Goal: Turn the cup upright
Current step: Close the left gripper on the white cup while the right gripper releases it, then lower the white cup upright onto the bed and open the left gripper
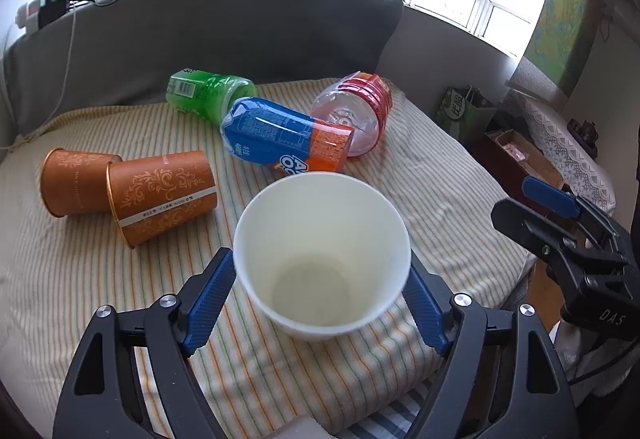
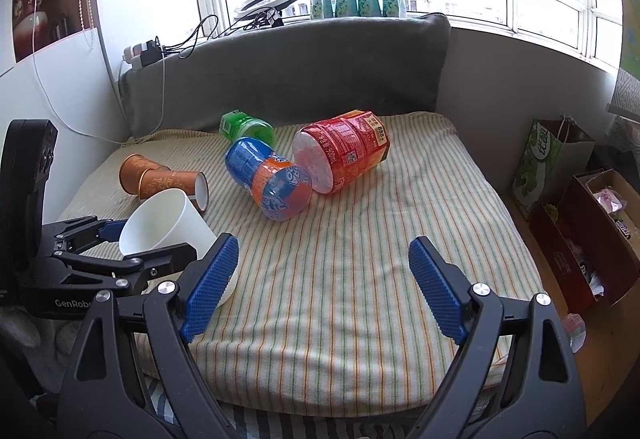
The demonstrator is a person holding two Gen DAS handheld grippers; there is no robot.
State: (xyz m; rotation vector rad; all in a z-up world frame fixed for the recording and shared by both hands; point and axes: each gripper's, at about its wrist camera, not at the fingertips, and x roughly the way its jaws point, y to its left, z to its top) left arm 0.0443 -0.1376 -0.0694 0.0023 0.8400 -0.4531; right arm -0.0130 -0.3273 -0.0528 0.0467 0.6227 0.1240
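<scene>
A white paper cup sits between the blue pads of my left gripper, mouth up and tilted toward the camera; the pads touch its sides. In the right wrist view the same cup is held at the left by the left gripper, above the striped cushion. My right gripper is open and empty over the cushion's front part; it also shows at the right edge of the left wrist view.
Two orange patterned cups lie on their sides at the left. A green bottle, a blue-orange bottle and a red bottle lie at the back. A grey backrest stands behind. Boxes and a bag stand on the floor at right.
</scene>
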